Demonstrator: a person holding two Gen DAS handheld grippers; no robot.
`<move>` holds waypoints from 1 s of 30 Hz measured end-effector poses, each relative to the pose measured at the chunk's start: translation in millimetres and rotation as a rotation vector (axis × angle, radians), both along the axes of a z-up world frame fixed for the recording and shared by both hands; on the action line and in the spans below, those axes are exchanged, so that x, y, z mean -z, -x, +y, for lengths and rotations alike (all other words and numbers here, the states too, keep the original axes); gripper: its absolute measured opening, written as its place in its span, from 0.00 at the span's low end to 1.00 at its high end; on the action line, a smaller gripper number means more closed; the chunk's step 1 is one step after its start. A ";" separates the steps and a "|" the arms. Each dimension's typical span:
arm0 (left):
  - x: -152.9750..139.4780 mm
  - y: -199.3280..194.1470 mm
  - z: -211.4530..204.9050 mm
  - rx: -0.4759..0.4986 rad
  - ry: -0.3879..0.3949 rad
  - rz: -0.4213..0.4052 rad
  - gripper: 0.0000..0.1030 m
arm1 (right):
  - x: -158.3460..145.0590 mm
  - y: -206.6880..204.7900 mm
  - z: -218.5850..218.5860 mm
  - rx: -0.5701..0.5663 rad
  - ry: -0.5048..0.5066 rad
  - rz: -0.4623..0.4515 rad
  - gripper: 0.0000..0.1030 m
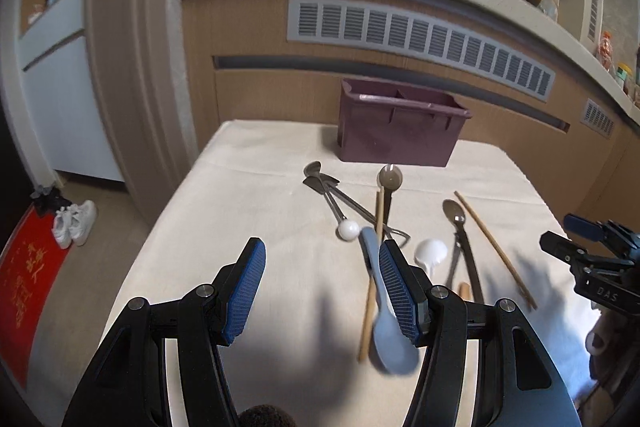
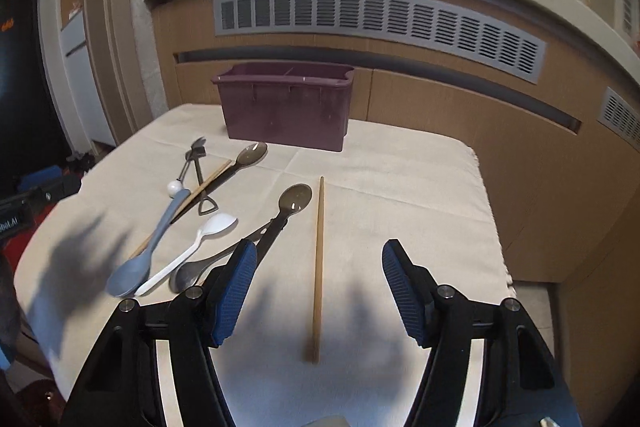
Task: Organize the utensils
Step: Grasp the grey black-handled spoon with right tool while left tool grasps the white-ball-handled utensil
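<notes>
Both grippers hang above the cloth-covered table [image 2: 380, 187] with nothing between their fingers: the left gripper [image 1: 322, 291] stands wide apart over bare cloth, its right pad just in front of the blue-grey spoon [image 1: 384, 311], and the right gripper [image 2: 320, 291] is likewise spread wide, straddling a single wooden chopstick [image 2: 319, 267] that lies lengthwise between its fingers without touching them. The utensils lie loose in the middle of the table, in front of the maroon divided bin [image 2: 286, 107] at the far edge: the blue-grey spoon crosses a second chopstick [image 1: 372, 287], a white plastic spoon [image 2: 192, 251] lies beside it, 2 dark translucent spoons [image 2: 296, 197] and [image 2: 252, 153] point toward the bin, and a small metal tool with a white ball end [image 2: 175, 188] sits in a tangle with a little metal spade [image 2: 200, 183]. All of these look light and stiff; the chopstick is thin and smooth, so it would likely roll or slip unless pinched near its middle, across its width, with the pads pressed low to the cloth. The spoons seem best taken by their handles, away from the curved bowls, and the overlapped pieces may drag their neighbours when lifted
</notes>
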State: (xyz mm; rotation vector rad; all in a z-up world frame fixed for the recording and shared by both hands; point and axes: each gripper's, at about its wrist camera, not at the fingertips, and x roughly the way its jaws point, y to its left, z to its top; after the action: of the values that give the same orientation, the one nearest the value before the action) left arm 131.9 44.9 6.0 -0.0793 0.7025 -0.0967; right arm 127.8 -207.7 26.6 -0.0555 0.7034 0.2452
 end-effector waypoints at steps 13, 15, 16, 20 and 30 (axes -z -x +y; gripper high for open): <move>42.0 -76.5 -14.5 0.145 0.034 0.174 0.58 | 30.4 -83.4 49.0 -0.143 0.056 0.162 0.32; 51.5 -78.9 -22.5 0.148 0.017 0.177 0.58 | 31.3 -85.8 45.5 -0.134 0.071 0.158 0.32; 56.1 -81.9 -25.5 0.148 0.021 0.182 0.58 | 31.9 -87.2 43.3 -0.132 0.064 0.165 0.32; 61.3 -90.1 -27.0 0.126 0.049 0.213 0.58 | 31.5 -83.8 35.5 -0.132 0.045 0.166 0.32; 61.8 -97.1 -33.9 0.042 -0.014 0.219 0.31 | 27.1 -73.4 17.4 -0.105 -0.031 0.132 0.32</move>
State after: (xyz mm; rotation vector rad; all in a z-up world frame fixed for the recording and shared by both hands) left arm 229.1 11.0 -55.9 -0.0623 0.9239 -0.1247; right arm 201.2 -190.4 -0.5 -0.0465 0.8287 0.3627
